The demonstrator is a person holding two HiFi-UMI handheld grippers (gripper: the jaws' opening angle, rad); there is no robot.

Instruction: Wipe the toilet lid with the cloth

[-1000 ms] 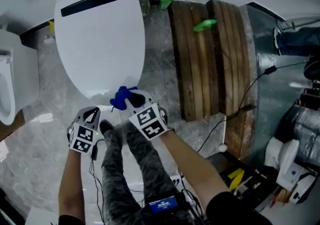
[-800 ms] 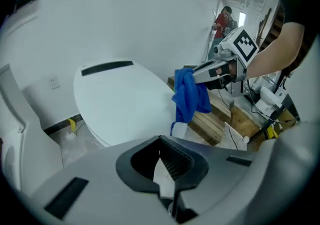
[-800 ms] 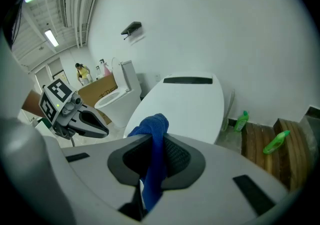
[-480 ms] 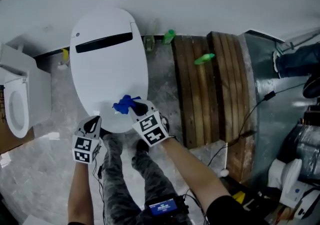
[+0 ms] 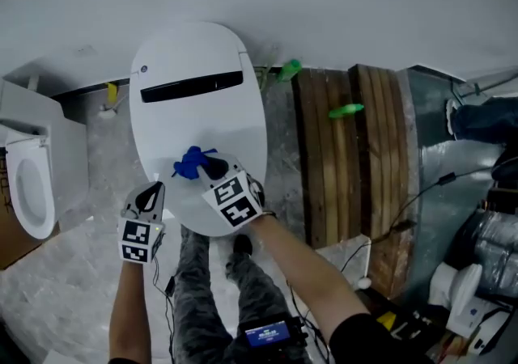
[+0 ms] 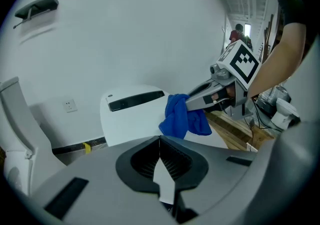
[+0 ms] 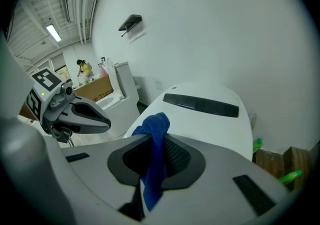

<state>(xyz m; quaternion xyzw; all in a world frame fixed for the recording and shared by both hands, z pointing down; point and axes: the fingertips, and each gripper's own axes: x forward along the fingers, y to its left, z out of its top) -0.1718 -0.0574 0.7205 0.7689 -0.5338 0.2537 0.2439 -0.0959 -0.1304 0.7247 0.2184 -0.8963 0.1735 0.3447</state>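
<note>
A grey marbled floor runs up to a plain white wall. The closed white toilet lid (image 5: 194, 103) stands at 11 o'clock of the head view, a slatted wooden pallet (image 5: 340, 152) at 3 o'clock and a second toilet (image 5: 28, 184) at 9 o'clock.

A second ago the blue cloth (image 5: 191, 162) hung at the lid's near rim, just off the white. Both grippers have since travelled forward, and the cloth now sits over the lid's near half, toward its 6 o'clock end. That suggests the approach is nearly done and wiping can begin. Whether the cloth already touches the lid I cannot tell.

The right gripper (image 5: 209, 167) is clenched on the cloth. A fold bunches out past its tips and the rest trails back between the jaws. Its forearm reaches in from 5 o'clock, and the gripper tilts down toward the lid.

The left gripper (image 5: 150, 192) has its jaws pressed together with nothing between them. It hangs at 7 o'clock of the cloth, beside the lid's near-left edge and apart from it, also angled downward.
</note>
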